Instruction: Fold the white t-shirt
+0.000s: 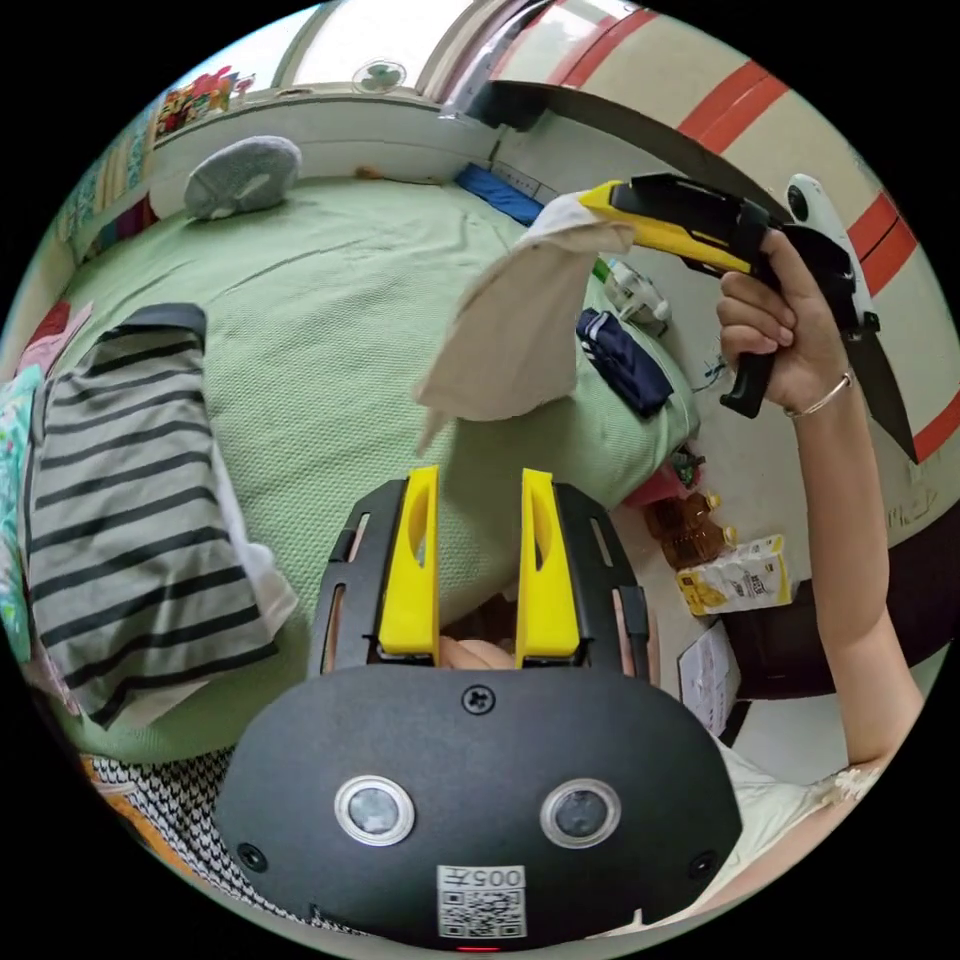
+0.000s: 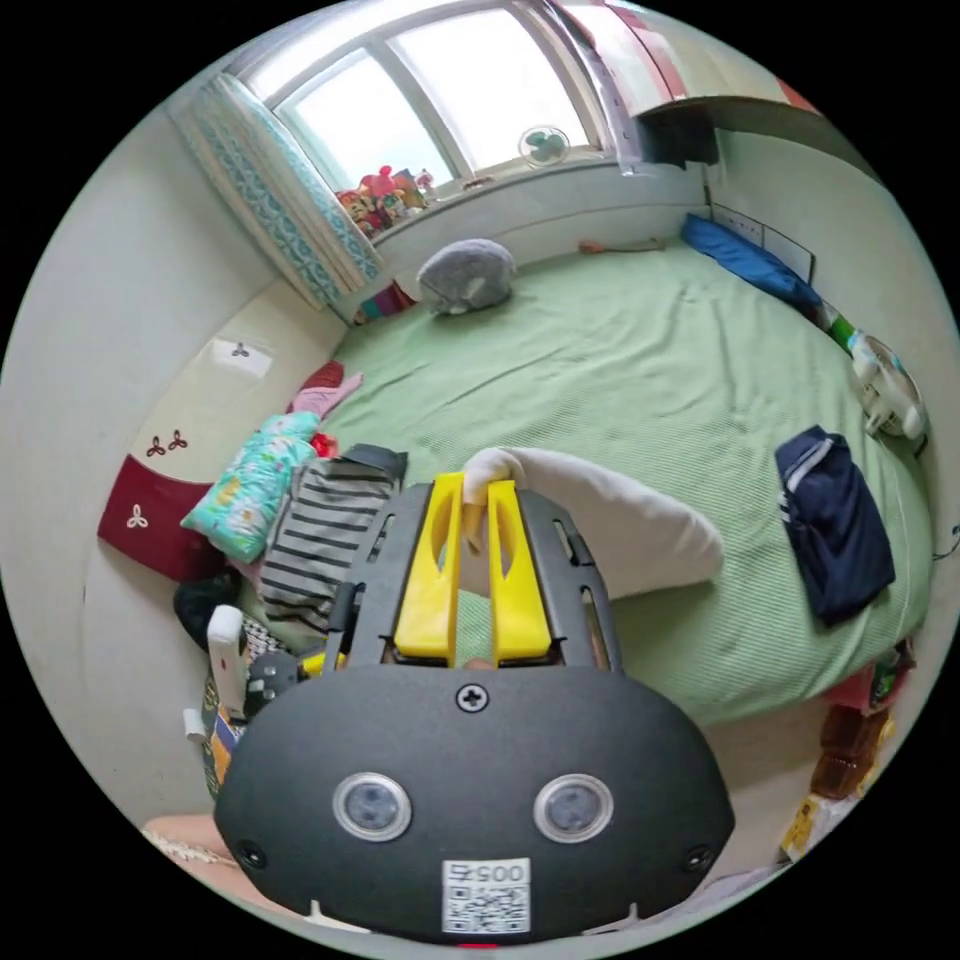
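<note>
Green bed [image 2: 620, 360], striped garment [image 1: 130, 500] (folded), navy garment [image 2: 835, 520], grey cushion [image 2: 465, 275]

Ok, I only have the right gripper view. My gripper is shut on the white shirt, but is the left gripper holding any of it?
Observer: No. The left gripper is open, with nothing between its jaws.
Operator: And how is the shirt hanging?
Observer: In the left gripper view, the white t-shirt hangs bunched from the tip of the right gripper. Its lower edge is loose and seems to be lifted off the green bedcover.
</note>
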Available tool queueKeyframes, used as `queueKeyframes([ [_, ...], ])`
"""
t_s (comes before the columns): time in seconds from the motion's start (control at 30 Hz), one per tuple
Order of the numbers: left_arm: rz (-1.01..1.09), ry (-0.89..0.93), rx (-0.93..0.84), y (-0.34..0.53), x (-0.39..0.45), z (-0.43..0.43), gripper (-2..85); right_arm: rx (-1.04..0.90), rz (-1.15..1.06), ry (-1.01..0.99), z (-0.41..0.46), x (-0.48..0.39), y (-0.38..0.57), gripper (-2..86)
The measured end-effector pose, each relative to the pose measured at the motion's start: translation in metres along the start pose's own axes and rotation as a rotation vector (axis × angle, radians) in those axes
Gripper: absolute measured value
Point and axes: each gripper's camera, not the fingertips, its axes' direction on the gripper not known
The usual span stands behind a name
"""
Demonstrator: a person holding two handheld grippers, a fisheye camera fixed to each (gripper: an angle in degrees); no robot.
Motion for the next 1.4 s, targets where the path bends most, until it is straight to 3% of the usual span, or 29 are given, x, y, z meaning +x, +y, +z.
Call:
queueKeyframes([
  [0.13, -0.074, -0.026, 0.001, 0.020, -0.019, -0.017, 12.4, 0.102, 0.006, -0.104, 0.020, -0.038, 0.015, 0.4],
  [0.4, -0.151, -0.052, -0.053, 0.047, -0.033, -0.013, 13.1, -0.118, -0.244, -0.210, 0.090, -0.058, 0.075, 7.8],
  [0.7, -0.111, -0.197, 0.004, 0.041, -0.014, -0.020, 16.6, -0.160, -0.175, 0.044, 0.088, 0.038, 0.020, 11.1],
  [0.87, -0.163, -0.361, 0.027, 0.014, -0.033, -0.036, 23.1, -0.312, -0.104, 0.055, 0.153, 0.068, -0.023, 12.0],
  [0.97, -0.183, -0.315, -0.052, 0.001, -0.051, -0.023, 23.2, -0.384, -0.071, 0.033, 0.199, 0.072, -0.046, 12.0],
  [1.2, -0.226, -0.390, -0.063, -0.005, -0.066, -0.003, 14.0, -0.552, -0.107, 0.148, 0.302, 0.059, -0.070, 12.2],
  [1.4, -0.217, -0.346, -0.104, -0.003, -0.074, 0.007, 6.5, -0.545, -0.197, 0.296, 0.328, 0.045, -0.064, 1.5],
])
